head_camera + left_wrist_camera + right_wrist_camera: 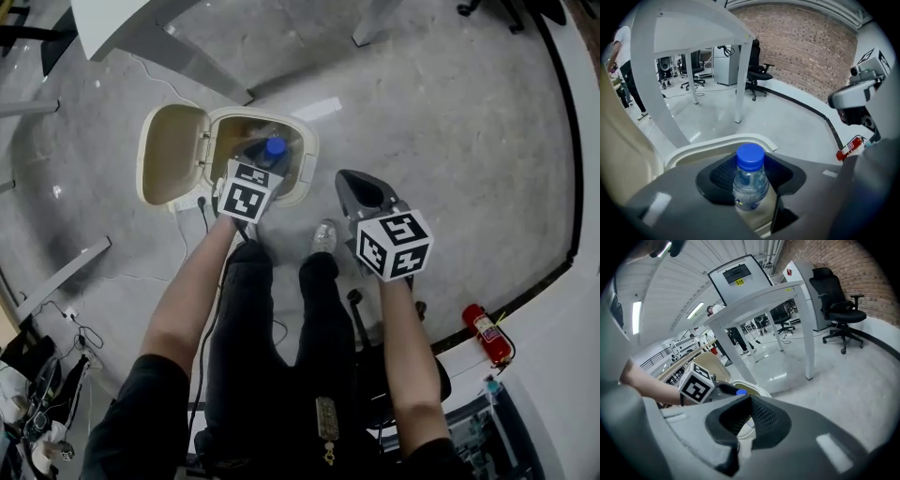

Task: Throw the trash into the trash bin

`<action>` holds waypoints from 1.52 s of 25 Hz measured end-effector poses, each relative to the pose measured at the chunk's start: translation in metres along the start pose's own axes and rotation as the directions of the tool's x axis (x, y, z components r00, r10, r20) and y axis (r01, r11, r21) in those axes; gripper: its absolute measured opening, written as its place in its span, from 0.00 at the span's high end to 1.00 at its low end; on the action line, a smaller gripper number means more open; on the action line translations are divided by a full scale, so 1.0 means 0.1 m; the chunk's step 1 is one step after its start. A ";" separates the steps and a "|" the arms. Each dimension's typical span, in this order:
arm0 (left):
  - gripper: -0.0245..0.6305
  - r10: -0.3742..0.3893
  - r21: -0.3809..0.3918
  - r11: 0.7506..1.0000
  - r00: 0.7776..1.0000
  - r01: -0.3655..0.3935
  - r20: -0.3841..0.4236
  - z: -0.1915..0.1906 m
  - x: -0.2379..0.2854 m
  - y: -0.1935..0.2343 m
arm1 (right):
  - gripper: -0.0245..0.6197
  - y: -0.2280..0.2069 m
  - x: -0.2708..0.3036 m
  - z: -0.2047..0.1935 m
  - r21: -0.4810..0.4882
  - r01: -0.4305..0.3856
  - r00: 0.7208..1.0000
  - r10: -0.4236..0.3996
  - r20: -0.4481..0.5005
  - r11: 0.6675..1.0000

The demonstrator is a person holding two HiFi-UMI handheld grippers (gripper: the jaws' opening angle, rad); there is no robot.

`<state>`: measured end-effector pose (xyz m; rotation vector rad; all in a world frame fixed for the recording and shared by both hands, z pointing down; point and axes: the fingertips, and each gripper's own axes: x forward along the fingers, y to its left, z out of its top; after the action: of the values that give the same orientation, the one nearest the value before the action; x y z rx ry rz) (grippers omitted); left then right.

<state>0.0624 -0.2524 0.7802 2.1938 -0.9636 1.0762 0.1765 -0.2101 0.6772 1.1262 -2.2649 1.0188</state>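
Bottle [750, 180], blue cap up, clamped in left gripper [261, 161], over open trash bin [281, 114]. Centre over mouth, clear of rim and lid [172, 155], before release. Right gripper [744, 416] closed, empty, off to side.

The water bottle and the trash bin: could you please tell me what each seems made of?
Water bottle: likely clear glossy plastic, see-through with highlights; its blue cap looks like opaque plastic.
Trash bin: probably moulded plastic, cream, smooth, with rounded edges and a hinged lid.
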 end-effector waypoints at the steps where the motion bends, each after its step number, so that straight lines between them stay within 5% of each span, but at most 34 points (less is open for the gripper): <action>1: 0.67 0.001 0.007 1.000 1.000 -0.001 -0.021 -0.05 0.09 0.01 | 0.96 -0.02 -0.02 -0.03 -0.005 0.003 1.000 -0.003 -0.006 1.000; 8: 0.61 -0.017 -0.020 1.000 0.989 0.015 -0.145 -0.39 0.47 0.02 | 0.96 -0.19 -0.12 -0.23 0.007 0.027 0.999 -0.027 -0.031 1.000; 11: 0.49 -0.008 -0.028 1.000 0.991 0.004 -0.134 -0.35 0.43 0.02 | 0.96 -0.17 -0.11 -0.23 0.007 0.022 0.999 -0.022 -0.034 1.000; 15: 0.49 0.014 -0.035 0.999 0.997 -0.017 -0.080 -0.15 0.18 0.05 | 0.96 -0.06 -0.07 -0.11 0.000 0.002 1.000 -0.002 -0.020 1.000; 18: 0.55 0.037 -0.047 0.998 0.999 -0.037 -0.009 0.05 -0.12 0.12 | 0.96 0.07 0.04 0.03 -0.012 -0.015 1.000 0.014 -0.007 1.000; 26: 0.94 0.129 -0.071 0.990 0.979 -0.118 0.160 0.47 -1.09 0.41 | 0.96 0.59 0.26 0.52 -0.057 -0.083 0.995 0.086 0.050 0.995; 32: 0.95 0.195 -0.113 0.979 0.933 -0.168 0.301 0.85 -1.95 0.72 | 0.96 1.15 0.47 0.91 -0.126 -0.159 0.982 0.169 0.081 0.979; 38: 0.95 0.345 -0.251 0.929 0.877 -0.270 0.334 0.78 -2.61 1.42 | 0.96 1.52 0.64 1.01 -0.168 -0.201 0.975 0.214 0.063 0.965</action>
<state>-0.1254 -0.2975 0.5412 2.1633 -1.5655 0.6565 0.0117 -0.2578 0.5870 0.8933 -2.5209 0.8604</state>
